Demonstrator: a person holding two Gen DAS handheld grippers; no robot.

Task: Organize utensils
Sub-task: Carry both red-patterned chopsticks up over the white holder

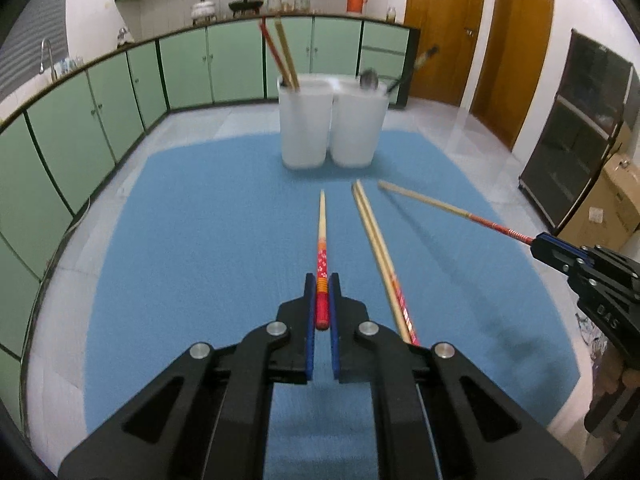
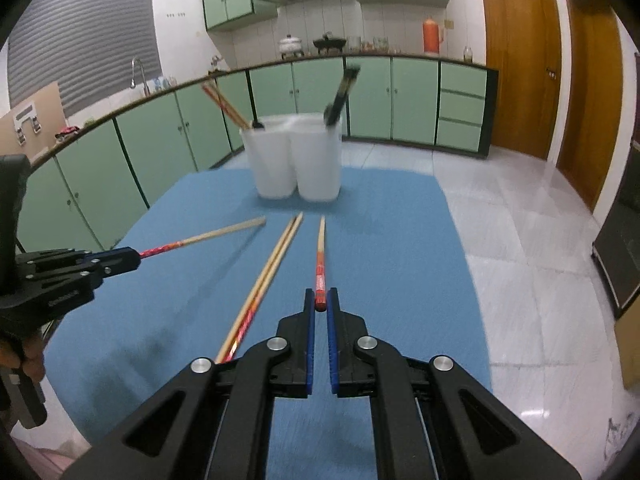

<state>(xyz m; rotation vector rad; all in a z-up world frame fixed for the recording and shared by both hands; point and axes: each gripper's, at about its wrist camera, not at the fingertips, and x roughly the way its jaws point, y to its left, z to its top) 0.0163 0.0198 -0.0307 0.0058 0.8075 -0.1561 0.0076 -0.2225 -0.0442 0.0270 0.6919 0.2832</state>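
My left gripper (image 1: pixel 322 280) is shut on the red end of a chopstick (image 1: pixel 322 232) that points ahead, lifted over the blue mat (image 1: pixel 200 240). My right gripper (image 2: pixel 320 294) is shut on the red end of another chopstick (image 2: pixel 321 248). Each view shows the other gripper too: the right gripper (image 1: pixel 536 245) and the left gripper (image 2: pixel 136 258), each with its stick. A pair of chopsticks (image 1: pixel 380 248) (image 2: pixel 268 276) lies on the mat between them. Beyond stand two white containers (image 1: pixel 306 128) (image 1: pixel 356 128). The left one holds chopsticks (image 1: pixel 282 56), the right one a spoon (image 1: pixel 370 78).
Green cabinets (image 1: pixel 100 112) curve round the left and back. Wooden doors (image 1: pixel 512 48) stand at the back right. A dark shelf unit (image 1: pixel 576 140) and a cardboard box (image 1: pixel 612 204) sit on the tiled floor at right. A person's hand (image 2: pixel 24 356) grips the left handle.
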